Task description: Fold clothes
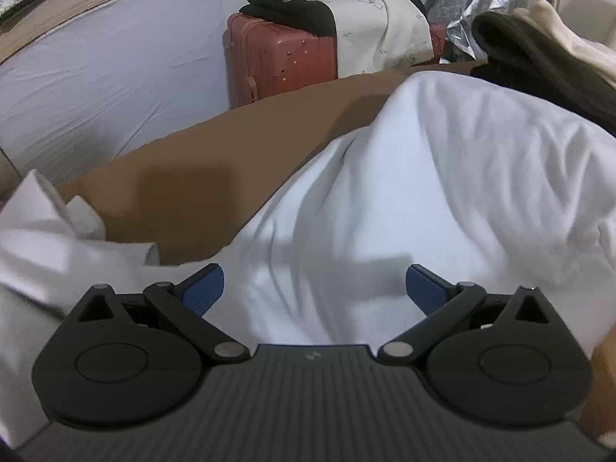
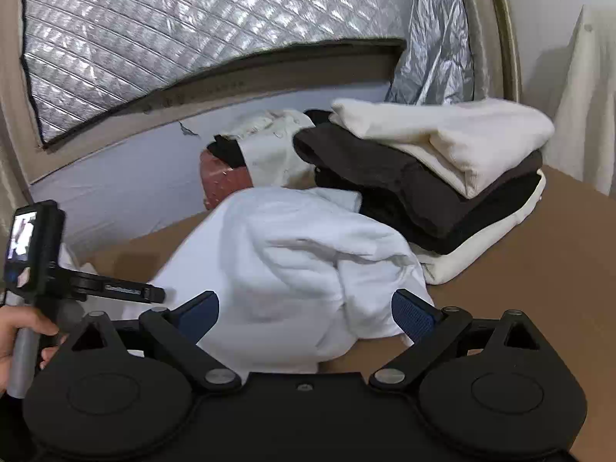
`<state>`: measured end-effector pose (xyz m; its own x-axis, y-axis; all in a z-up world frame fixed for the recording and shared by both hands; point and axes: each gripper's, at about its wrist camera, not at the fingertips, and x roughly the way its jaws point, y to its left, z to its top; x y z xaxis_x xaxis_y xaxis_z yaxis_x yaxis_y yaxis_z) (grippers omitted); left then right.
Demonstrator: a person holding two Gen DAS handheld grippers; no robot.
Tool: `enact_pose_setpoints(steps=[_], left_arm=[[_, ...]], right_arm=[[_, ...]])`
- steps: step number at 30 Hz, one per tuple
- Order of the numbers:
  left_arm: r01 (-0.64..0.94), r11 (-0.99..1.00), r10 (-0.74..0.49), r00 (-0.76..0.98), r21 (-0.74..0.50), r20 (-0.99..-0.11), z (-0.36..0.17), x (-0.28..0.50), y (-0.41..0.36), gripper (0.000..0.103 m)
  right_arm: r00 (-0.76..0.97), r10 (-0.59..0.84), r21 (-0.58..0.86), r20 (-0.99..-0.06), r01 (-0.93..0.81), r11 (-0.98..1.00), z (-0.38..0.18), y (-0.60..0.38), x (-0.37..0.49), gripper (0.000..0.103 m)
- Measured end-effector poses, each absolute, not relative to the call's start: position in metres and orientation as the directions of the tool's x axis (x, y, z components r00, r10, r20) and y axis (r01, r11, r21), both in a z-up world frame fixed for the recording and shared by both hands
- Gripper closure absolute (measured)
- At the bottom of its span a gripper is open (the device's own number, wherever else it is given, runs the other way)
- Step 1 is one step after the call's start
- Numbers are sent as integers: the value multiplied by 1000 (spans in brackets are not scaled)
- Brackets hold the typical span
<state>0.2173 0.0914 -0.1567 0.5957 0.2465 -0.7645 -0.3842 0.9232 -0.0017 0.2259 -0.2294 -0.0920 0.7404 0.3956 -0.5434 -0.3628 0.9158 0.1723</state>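
left gripper [image 1: 315, 285] jaws wide, empty | right gripper [image 2: 306, 310] same | white garment [image 2: 292, 254] bunched ahead of jaws | risk: pinching several layers

Soft, even indoor light is falling from above in both views. The left gripper [image 1: 315, 283] is casting a grey shadow on the white garment [image 1: 423, 200] and a darker block on the brown surface [image 1: 184, 192]. The foil sheet [image 2: 154, 38] is glinting. Cloth edges are smearing with motion blur, and straight lines are bowing towards the dark corners.
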Motion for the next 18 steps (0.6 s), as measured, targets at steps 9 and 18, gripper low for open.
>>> enact_pose_setpoints(steps=[9, 18], left_arm=[[-300, 895, -120, 553, -331, -824, -208, 236, 113, 0], [-191, 719, -460, 589, -668, -664, -219, 235, 98, 2]], right_arm=[[622, 401, 200, -672, -370, 908, -165, -220, 331, 0], [516, 632, 391, -578, -504, 770, -193, -191, 348, 49]])
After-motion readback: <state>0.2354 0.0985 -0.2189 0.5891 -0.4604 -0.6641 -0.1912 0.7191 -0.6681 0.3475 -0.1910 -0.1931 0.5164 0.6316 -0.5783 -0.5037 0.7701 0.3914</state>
